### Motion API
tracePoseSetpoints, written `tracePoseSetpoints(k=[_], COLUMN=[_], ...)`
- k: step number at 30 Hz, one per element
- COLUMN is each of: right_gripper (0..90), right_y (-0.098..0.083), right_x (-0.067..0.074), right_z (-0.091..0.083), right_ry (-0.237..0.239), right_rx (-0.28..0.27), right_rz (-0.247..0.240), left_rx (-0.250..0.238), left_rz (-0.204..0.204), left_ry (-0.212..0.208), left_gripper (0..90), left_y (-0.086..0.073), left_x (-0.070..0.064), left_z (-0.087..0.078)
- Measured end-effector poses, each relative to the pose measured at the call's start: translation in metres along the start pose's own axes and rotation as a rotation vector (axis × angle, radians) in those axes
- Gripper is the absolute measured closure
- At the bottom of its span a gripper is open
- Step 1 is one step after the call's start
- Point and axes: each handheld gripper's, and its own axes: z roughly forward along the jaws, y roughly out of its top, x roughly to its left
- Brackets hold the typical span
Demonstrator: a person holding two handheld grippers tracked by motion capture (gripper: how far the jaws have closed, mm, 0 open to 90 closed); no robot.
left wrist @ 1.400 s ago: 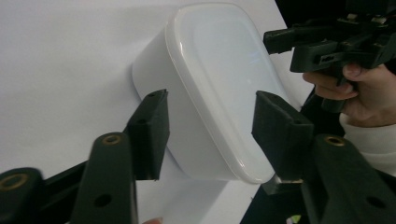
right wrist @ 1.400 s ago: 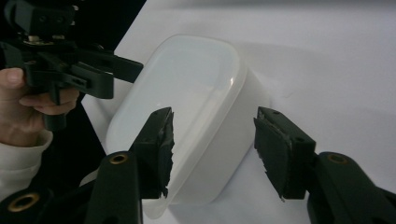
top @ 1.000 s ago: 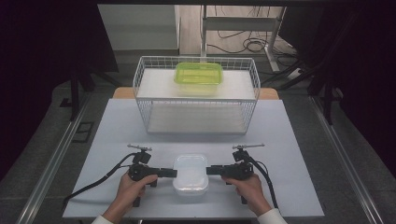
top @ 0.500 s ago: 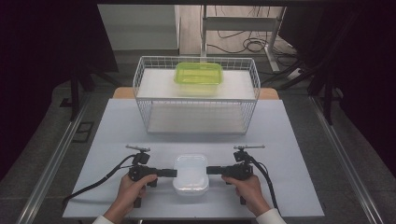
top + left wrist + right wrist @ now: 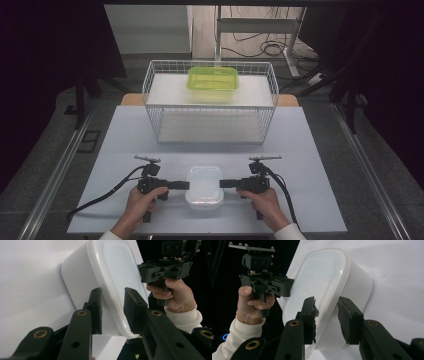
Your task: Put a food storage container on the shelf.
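The lidded white box (image 5: pixel 204 186) sits lid up on the counter (image 5: pixel 125 145), near its front edge and well in front of the wire basket (image 5: pixel 210 102), its long axis pointing toward that basket. The left tongs (image 5: pixel 184 185) and the right tongs (image 5: pixel 224 183) each straddle one of its long-side rims; the left jaws have just closed a little, the right reopened slightly, and I cannot tell whether the pads press.

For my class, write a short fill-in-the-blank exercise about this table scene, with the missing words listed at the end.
1. The left gripper and the right gripper both straddle the rim of the ____ container.
2. The green container sits on top of the wire ____.
3. The white container's lid is ____.

Missing words: white; basket; on
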Motion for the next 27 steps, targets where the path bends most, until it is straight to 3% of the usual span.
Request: tracePoseSetpoints(k=[11,21,27], right_gripper=[73.7,80.0,79.9], right_y=[-0.002,-0.003,-0.003], right_x=[0.002,0.008,0.010], right_z=[-0.004,-0.010,-0.009], right_ry=[0.024,0.022,0.012], right_rx=[-0.025,-0.078,-0.075], right_rz=[0.040,-0.008,-0.036], left_rx=[-0.019,-0.050,-0.047], left_rz=[-0.005,0.012,0.021], left_ry=[-0.012,-0.019,-0.014], left_gripper=[73.7,81.2,81.2], left_y=[-0.002,-0.003,-0.003], left_x=[-0.005,-0.010,-0.010], left_z=[-0.005,-0.010,-0.010])
